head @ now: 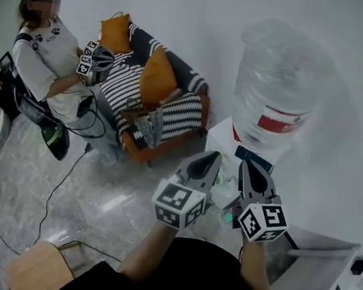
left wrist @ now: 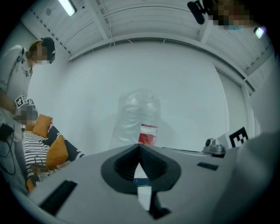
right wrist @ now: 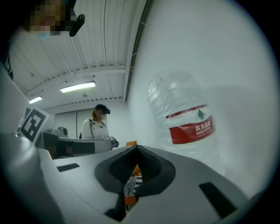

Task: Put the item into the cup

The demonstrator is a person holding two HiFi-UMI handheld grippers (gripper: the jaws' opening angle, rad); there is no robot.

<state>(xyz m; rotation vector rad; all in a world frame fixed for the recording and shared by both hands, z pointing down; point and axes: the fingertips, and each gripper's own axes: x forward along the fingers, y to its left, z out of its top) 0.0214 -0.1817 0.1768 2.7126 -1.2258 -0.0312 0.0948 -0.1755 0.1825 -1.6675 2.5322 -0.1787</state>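
1. You are holding the grey left gripper (head: pixel 214 158) (left wrist: pixel 140 148) up in front of your chest. Its two jaws are meeting at the tips, closed tight, and nothing is sitting between them.
2. You are holding the grey right gripper (head: pixel 245 164) (right wrist: pixel 138 149) just beside it, tilted slightly away. Its jaws are also pressing together at the tips and gripping nothing; only the background is showing through the slot behind them.
3. Both grippers are pointing towards the large clear plastic water bottle (head: pixel 279 81) (left wrist: pixel 138 118) (right wrist: pixel 183 113) with the red-and-white label. It is standing upright on the white water dispenser (head: pixel 224 143) against the white wall.
4. A small pale shape with a green edge (head: pixel 229 197) is showing between the two grippers, low on the dispenser's front. It is too hidden to tell whether it is the cup. I cannot make out the item in any view.
5. To your left, well apart from you, a black-and-white striped sofa (head: pixel 179 115) is carrying orange cushions (head: pixel 156 76).
6. A second person in a white shirt (head: pixel 46 53) is standing beside the sofa and holding another gripper.
7. A round wooden stool (head: pixel 38 269) is sitting on the grey marbled floor (head: pixel 33 186) near your left side.
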